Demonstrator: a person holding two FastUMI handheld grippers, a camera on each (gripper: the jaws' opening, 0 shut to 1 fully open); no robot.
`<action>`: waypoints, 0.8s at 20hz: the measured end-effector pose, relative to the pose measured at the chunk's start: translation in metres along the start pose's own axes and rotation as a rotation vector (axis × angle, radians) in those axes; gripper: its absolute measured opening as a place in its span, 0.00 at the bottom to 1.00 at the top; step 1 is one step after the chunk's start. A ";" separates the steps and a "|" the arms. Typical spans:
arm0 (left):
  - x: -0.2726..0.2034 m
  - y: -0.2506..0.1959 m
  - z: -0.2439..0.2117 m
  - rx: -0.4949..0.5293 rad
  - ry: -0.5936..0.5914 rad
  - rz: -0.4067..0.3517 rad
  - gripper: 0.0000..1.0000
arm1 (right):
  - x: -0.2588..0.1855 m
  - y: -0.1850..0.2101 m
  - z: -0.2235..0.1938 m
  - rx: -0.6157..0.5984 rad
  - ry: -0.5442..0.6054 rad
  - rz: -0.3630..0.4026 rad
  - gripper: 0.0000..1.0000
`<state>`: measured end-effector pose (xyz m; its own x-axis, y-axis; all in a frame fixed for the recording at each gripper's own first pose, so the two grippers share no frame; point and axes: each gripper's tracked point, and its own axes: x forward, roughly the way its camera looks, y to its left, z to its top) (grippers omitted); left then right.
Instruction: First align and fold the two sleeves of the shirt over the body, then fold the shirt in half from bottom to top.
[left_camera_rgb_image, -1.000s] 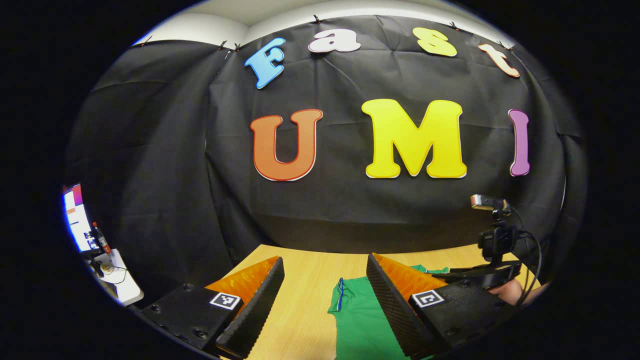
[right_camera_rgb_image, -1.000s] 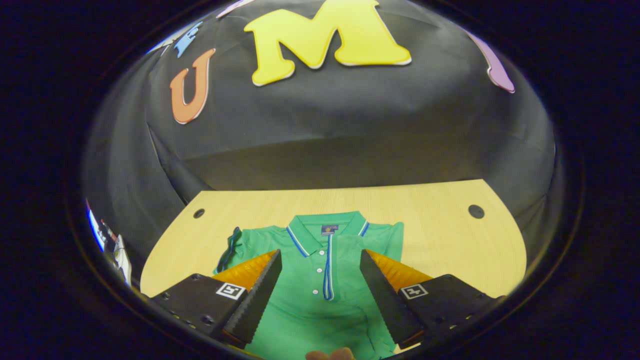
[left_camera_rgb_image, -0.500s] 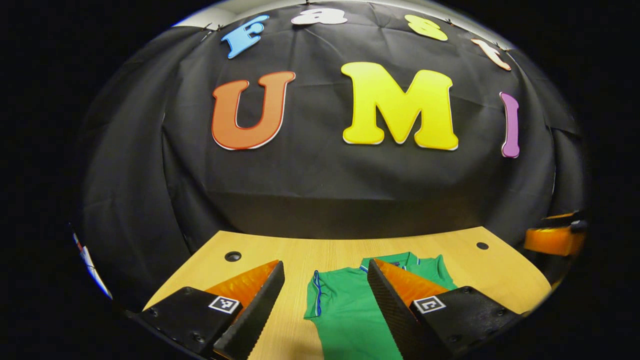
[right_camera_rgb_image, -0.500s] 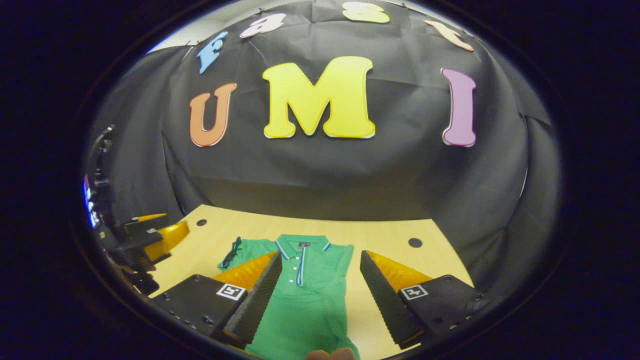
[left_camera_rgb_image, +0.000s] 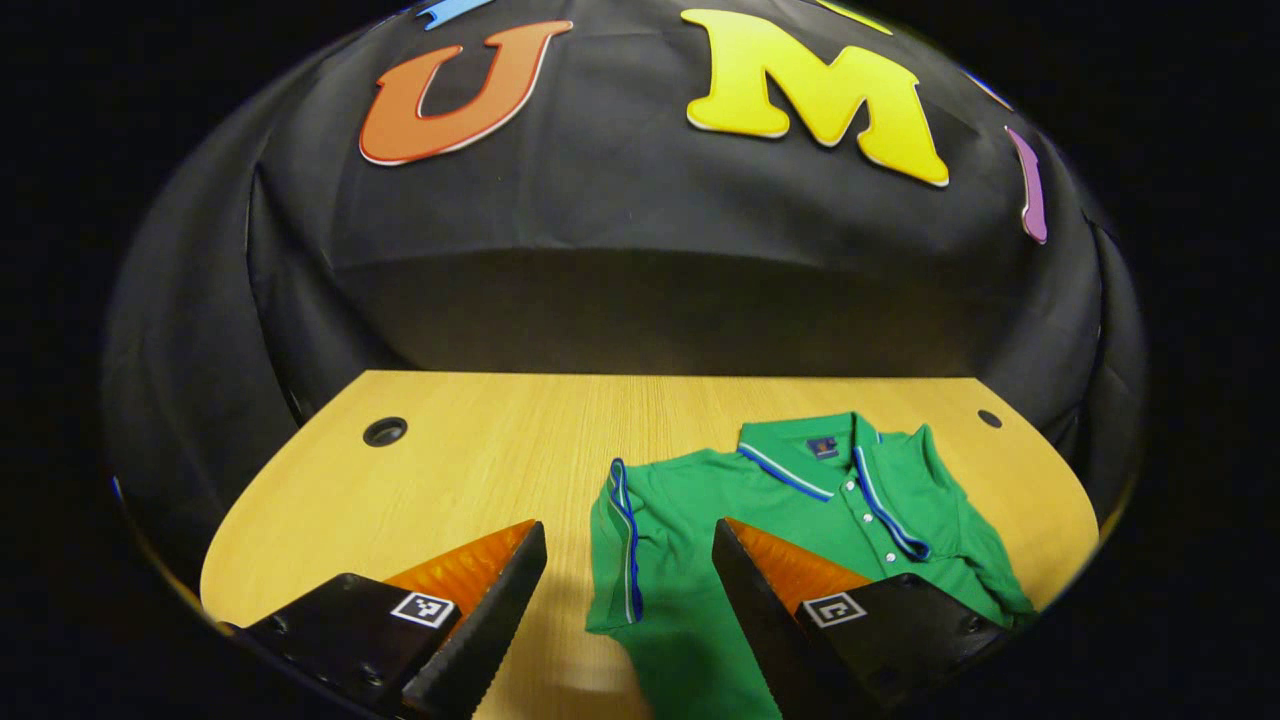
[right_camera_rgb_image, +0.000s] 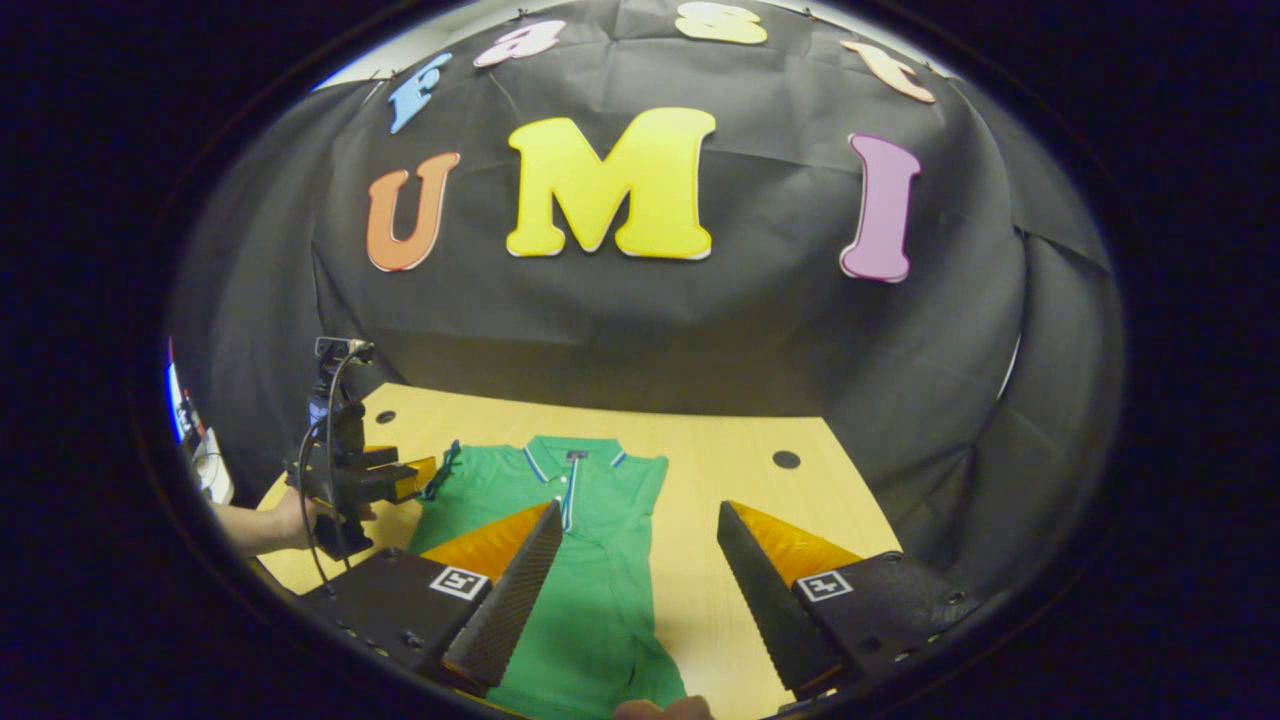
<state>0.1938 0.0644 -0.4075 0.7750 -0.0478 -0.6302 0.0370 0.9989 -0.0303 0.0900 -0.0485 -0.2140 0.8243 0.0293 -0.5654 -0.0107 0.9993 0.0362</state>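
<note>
The green shirt (left_camera_rgb_image: 800, 520) lies flat on the table (left_camera_rgb_image: 450, 470), soft and floppy, so I'd pinch its left sleeve (left_camera_rgb_image: 618, 545) by the striped cuff; left gripper (left_camera_rgb_image: 625, 590) and right gripper (right_camera_rgb_image: 640, 575) both hang open, empty.

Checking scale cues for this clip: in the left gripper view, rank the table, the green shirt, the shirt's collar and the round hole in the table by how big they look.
1. table
2. green shirt
3. collar
4. round hole

The order looks clear, though fisheye distortion stretches things.
</note>
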 end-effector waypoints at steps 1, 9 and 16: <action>0.008 0.001 -0.007 0.004 0.018 -0.001 1.00 | 0.001 -0.002 -0.006 0.008 0.018 -0.005 0.95; 0.040 0.010 -0.030 0.088 0.088 -0.023 0.86 | 0.013 -0.002 -0.011 0.059 0.063 -0.014 0.96; 0.041 0.018 -0.038 0.069 0.116 -0.055 0.33 | 0.018 -0.004 -0.012 0.085 0.076 -0.026 0.95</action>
<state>0.2023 0.0809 -0.4628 0.6925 -0.0983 -0.7147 0.1238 0.9922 -0.0164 0.0983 -0.0518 -0.2345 0.7787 0.0087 -0.6274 0.0607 0.9942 0.0892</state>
